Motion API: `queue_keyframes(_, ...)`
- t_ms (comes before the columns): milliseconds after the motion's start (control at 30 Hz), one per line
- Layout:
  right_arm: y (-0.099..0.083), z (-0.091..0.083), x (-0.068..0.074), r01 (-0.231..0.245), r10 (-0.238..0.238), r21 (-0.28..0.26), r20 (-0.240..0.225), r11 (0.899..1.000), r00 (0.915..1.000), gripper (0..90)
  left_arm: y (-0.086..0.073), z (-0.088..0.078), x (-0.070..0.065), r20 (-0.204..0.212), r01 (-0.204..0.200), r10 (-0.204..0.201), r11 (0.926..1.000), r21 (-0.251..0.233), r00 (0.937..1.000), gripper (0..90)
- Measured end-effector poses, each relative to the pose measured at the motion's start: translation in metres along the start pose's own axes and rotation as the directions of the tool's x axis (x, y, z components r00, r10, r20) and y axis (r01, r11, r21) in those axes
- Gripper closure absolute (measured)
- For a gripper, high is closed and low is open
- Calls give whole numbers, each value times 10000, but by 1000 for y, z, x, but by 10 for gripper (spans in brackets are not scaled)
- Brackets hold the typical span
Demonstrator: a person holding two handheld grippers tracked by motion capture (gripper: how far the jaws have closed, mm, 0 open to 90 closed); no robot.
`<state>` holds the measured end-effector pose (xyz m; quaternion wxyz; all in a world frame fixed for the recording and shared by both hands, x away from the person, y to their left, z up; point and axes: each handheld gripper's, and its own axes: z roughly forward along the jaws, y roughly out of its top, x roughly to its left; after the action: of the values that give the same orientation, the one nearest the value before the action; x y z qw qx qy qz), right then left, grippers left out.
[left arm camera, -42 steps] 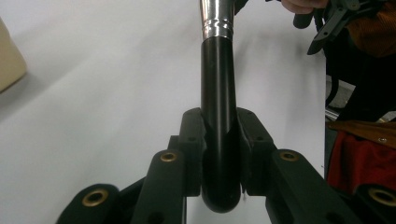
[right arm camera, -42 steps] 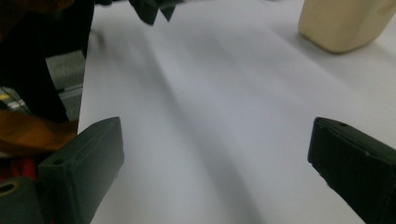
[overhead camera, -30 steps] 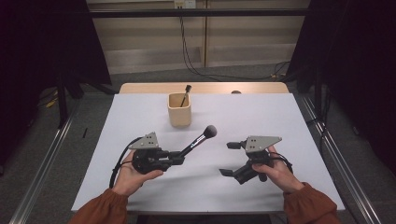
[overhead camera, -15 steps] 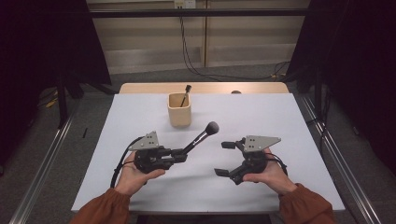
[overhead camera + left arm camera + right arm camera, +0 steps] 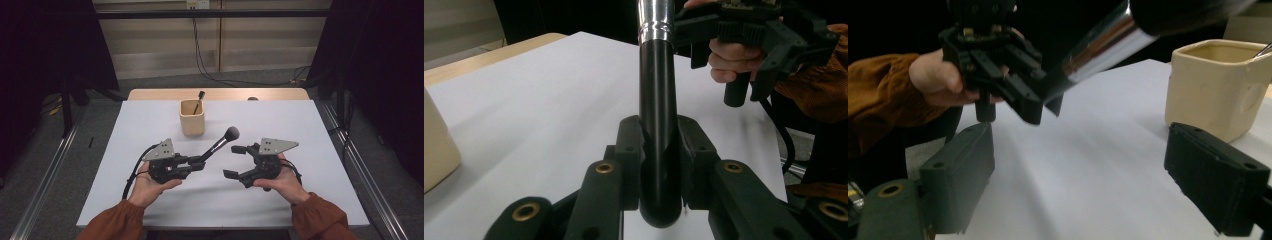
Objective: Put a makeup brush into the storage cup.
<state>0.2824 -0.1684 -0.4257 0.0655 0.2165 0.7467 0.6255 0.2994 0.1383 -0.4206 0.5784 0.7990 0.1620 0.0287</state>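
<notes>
Both grippers are hovering over the white table (image 5: 310, 125), held by a person in rust-coloured sleeves. In the high view the left gripper (image 5: 199, 162) is clamping the black handle of a makeup brush (image 5: 220, 143), which is slanting up and to the right so that its round dark head is hanging in the air just left of the right gripper (image 5: 234, 161) and near the beige cup (image 5: 192, 118). The right gripper's jaws are standing wide apart with nothing between them, and they have just been closing a little.

From the left gripper view, the clamp is showing closely: both pads are pressing on the rounded end of the brush (image 5: 658, 125), and the silver ferrule is rising out of the top of the picture, details too small to make out from above. The other hand is appearing beyond it.

Along the right gripper view, the two jaws are framing bare table, with the ferrule (image 5: 1098, 47) crossing overhead and the cup (image 5: 1220, 82) standing at the right. From above, a second, thin brush (image 5: 199, 101) is leaning inside that cup.
</notes>
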Motion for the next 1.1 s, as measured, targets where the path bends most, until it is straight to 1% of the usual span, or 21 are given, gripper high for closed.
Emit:
queue_keyframes(33,1,1,-1,-107,107,-37,-83,9999,9999,184,-1,1,-1,5,-27,27,10000,10,10000,745)
queue_keyframes(67,2,2,-1,-119,119,-43,-164,9999,9998,195,-1,2,-1,28,8,-8,10000,-17,10000,745)
queue_keyframes(133,3,3,-1,-113,112,-121,-100,9999,9999,216,-3,3,-3,65,11,-11,10000,-9,10000,745)
queue_keyframes(200,2,5,-1,-189,186,-131,-219,9997,9996,275,-5,5,-4,162,3,-4,10000,61,9999,745)
queue_keyframes(233,2,5,-1,-217,213,-157,-219,9996,9995,287,-5,6,-5,172,-42,39,9999,147,9998,745)
queue_keyframes(300,2,6,-1,-245,241,-125,-258,9996,9994,331,-6,8,-6,249,-33,29,9999,162,9997,744)
queue_keyframes(367,1,7,-1,-282,276,-156,-355,9995,9990,399,-6,10,-7,316,-73,66,9997,234,9995,744)
queue_keyframes(467,1,7,-1,-298,293,-184,-311,9994,9991,449,-9,13,-8,378,-52,38,9993,379,9993,744)
queue_keyframes(567,0,7,0,-345,337,-243,-326,9991,9989,499,-10,15,-9,443,-82,65,9992,387,9990,744)
queue_keyframes(600,0,7,0,-354,346,-249,-336,9991,9988,523,-10,15,-9,468,-99,81,9992,396,9989,744)
queue_keyframes(633,0,6,0,-319,310,-271,-318,9991,9990,565,-10,15,-9,499,-115,94,9991,417,9987,744)
queue_keyframes(700,-1,6,-1,-517,501,-383,-415,9979,9979,587,-11,16,-10,491,-141,118,9988,476,9987,744)
queue_keyframes(767,-1,6,-2,-689,670,-403,-473,9968,9966,587,-12,17,-11,486,-222,195,9982,554,9986,744)
queue_keyframes(833,-2,6,-3,-889,864,-459,-549,9950,9947,586,-13,19,-11,536,-177,148,9983,548,9985,744)
queue_keyframes(1000,-2,6,-3,-1058,1027,-447,-666,9934,9925,623,-13,20,-12,583,-272,237,9978,599,9980,744)
queue_keyframes(1067,-2,6,-4,-1217,1175,-542,-749,9911,9902,641,-13,20,-12,585,-298,260,9975,644,9980,744)
queue_keyframes(1100,-2,6,-4,-1241,1197,-546,-769,9908,9898,644,-14,21,-12,585,-257,221,9978,606,9980,744)
